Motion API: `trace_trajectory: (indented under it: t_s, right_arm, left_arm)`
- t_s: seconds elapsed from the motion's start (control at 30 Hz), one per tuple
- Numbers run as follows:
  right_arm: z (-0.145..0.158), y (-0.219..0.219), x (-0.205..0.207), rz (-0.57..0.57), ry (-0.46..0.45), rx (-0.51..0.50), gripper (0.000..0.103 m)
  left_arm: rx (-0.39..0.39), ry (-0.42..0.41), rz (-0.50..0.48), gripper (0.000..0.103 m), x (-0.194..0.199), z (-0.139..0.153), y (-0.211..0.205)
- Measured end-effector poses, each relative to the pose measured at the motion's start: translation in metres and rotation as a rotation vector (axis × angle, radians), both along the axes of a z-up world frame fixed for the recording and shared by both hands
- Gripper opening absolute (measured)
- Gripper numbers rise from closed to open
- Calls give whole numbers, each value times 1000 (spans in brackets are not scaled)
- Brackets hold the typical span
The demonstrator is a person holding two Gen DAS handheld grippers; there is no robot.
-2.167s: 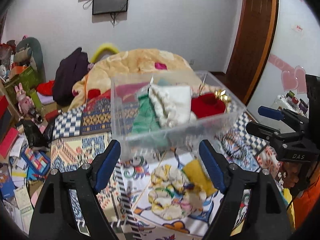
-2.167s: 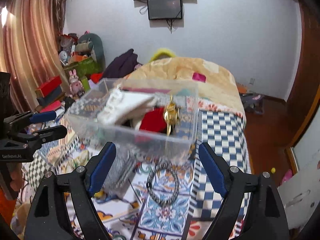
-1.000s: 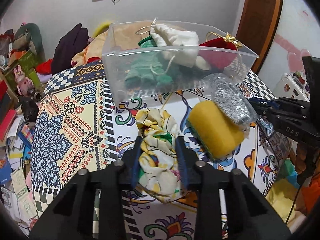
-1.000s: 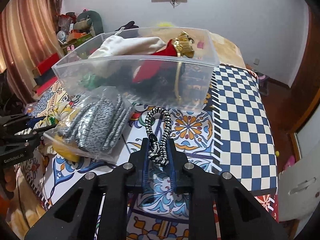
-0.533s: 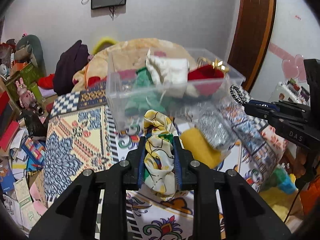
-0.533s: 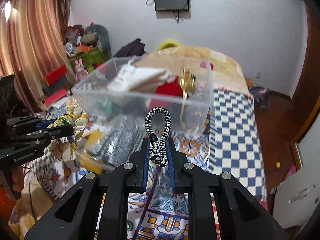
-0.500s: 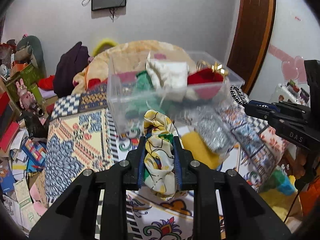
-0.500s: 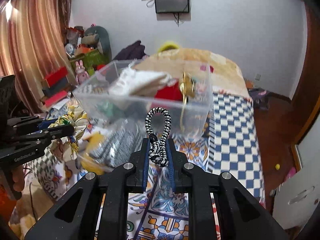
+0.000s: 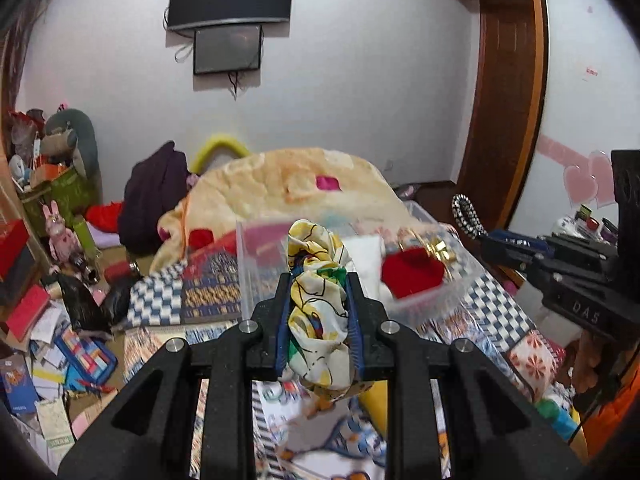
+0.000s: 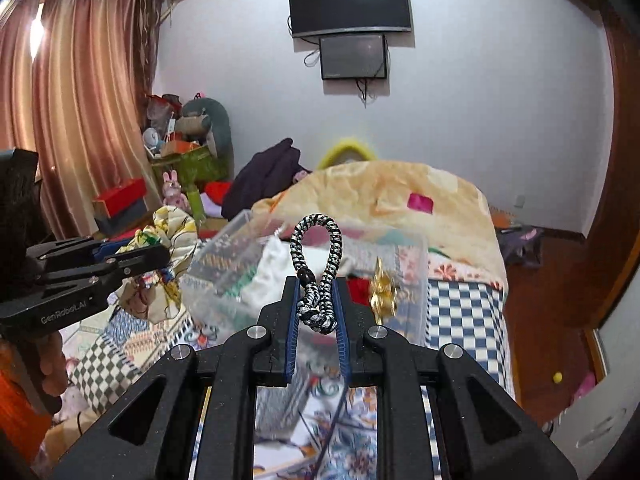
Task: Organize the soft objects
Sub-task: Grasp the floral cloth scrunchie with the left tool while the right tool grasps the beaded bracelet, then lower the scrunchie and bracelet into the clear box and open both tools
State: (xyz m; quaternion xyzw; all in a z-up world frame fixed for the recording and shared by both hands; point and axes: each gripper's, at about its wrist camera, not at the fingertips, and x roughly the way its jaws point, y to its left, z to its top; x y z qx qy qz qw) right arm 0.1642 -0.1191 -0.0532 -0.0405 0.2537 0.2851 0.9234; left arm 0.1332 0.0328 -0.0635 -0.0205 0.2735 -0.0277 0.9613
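Left wrist view: left tool [image 9: 319,312] clamped on a crumpled, silky floral scrunchie [image 9: 318,308], yellow, white and green, bulging above and below the blue pads. Beyond it, a clear plastic bin [image 9: 436,294], blurred, holding a red velvety piece [image 9: 412,272] and white cloth [image 9: 366,250]. Right wrist view: right tool [image 10: 318,312] pinched on a braided black-and-white hair tie [image 10: 316,268], loop standing upright above the fingertips. Bin contents partly hidden behind both tools. Patterned cloth [image 10: 460,316] underneath, smeared by motion.
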Motion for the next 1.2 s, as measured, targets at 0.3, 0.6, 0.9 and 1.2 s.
trace_trajectory:
  t_s: [0.3,0.6,0.9,1.2]
  right_arm:
    - [-5,24,20,4,7,-4,15]
    - [-25,35,49,-22,75,-52,15]
    - [-41,38,57,-31,129,-95,16]
    - [-42,41,52,-20,133,-125,38]
  left_arm:
    - [-38,1,48,24,35,2,17]
    - [-27,78,48,24,68,-27,11]
    - [18,149,45,24,88,-52,4]
    - [7,162,42,51,79,-54,7]
